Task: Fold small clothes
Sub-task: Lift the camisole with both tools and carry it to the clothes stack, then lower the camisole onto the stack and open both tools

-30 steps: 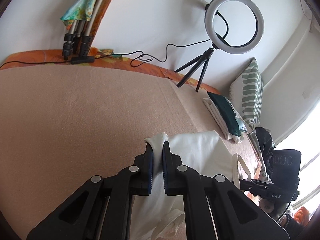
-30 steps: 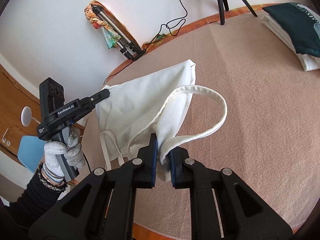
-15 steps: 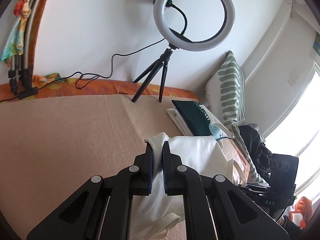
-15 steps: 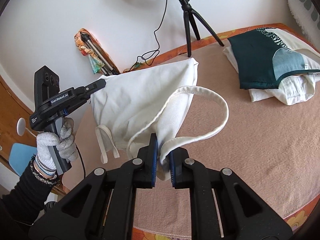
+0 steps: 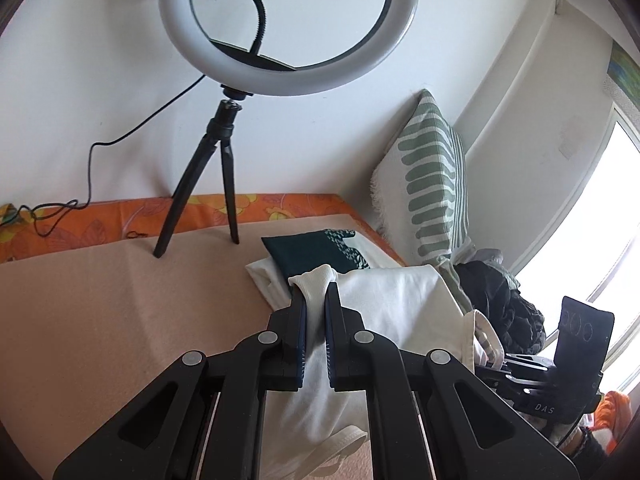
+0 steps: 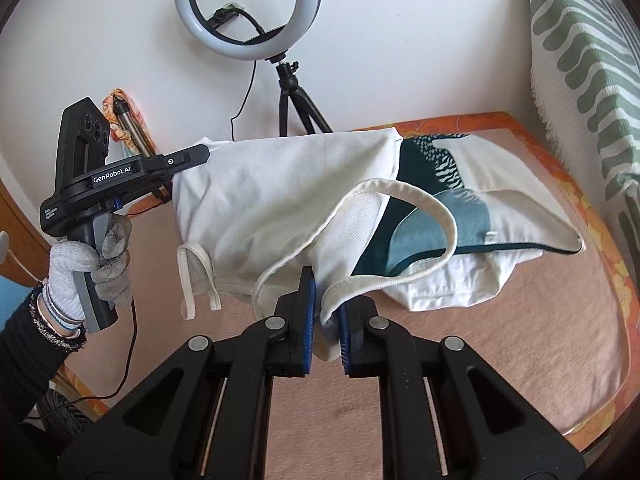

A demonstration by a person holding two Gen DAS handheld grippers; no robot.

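A white tank top hung stretched above the bed, straps looping loose. The left gripper pinched one corner; the right gripper, at six o'clock, pinched its hem.

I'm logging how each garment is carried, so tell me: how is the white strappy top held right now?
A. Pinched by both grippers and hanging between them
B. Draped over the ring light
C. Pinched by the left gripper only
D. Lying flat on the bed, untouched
A: the left gripper and the right gripper each clamp an edge of the white top, which hangs between them above the folded stack of clothes.
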